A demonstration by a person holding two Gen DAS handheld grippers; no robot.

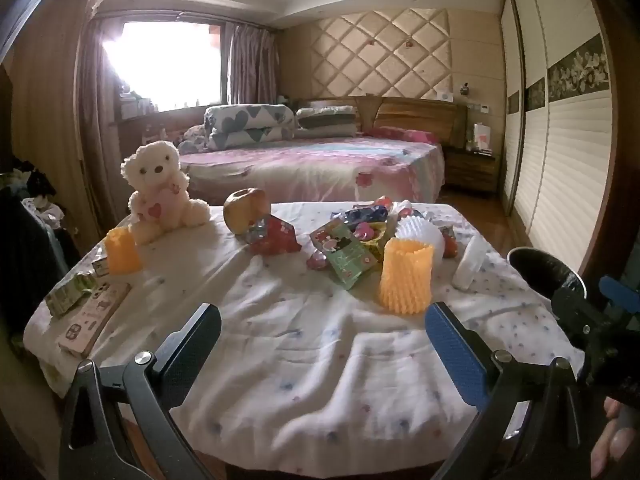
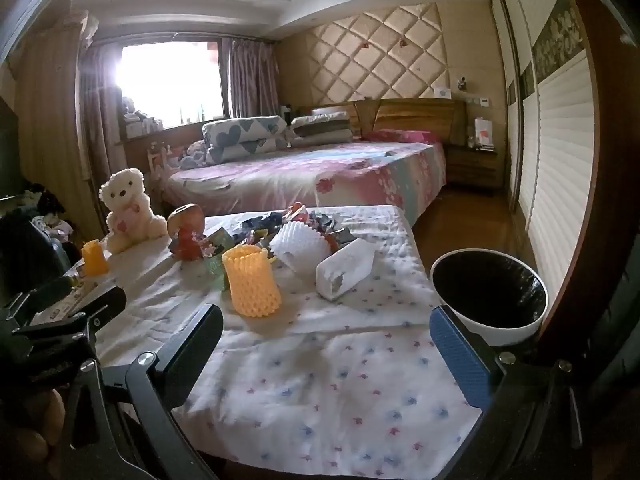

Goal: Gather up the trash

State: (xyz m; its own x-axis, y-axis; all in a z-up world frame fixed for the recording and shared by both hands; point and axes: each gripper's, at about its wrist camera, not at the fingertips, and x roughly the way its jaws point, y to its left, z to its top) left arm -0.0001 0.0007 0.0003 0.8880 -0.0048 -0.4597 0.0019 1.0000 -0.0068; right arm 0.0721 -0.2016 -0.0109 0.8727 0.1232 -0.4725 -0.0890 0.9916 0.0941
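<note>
Black and blue, the fingers of the left tongs (image 1: 322,344) stand spread as wide as they go, nothing between them, hanging over the near part of the bench (image 1: 304,380), which wears a white cloth with small flowers; the right tongs (image 2: 326,346) stand just as wide and just as empty over the same cloth; a hand (image 1: 616,436) shows at the lower right edge of the left view. Just beyond the tongs an orange foam net sleeve (image 1: 406,276) stands upright; behind it lies a white foam net (image 2: 298,246), and beside that a white foam sleeve (image 2: 346,268) on its side; past these, mid-bench, sits the trash, a heap of crumpled wrappers (image 1: 348,246) in red, green and blue. A second orange foam sleeve (image 1: 122,250) stands at the left edge, near some small cartons (image 1: 74,292) and a flat box (image 1: 94,316); a white teddy bear (image 1: 160,192) sits behind it, an apple (image 1: 244,210) to its right. A black-lined bin (image 2: 490,294) with a white rim waits off the right edge of the bench; farther back stands a bed (image 2: 320,172).
</note>
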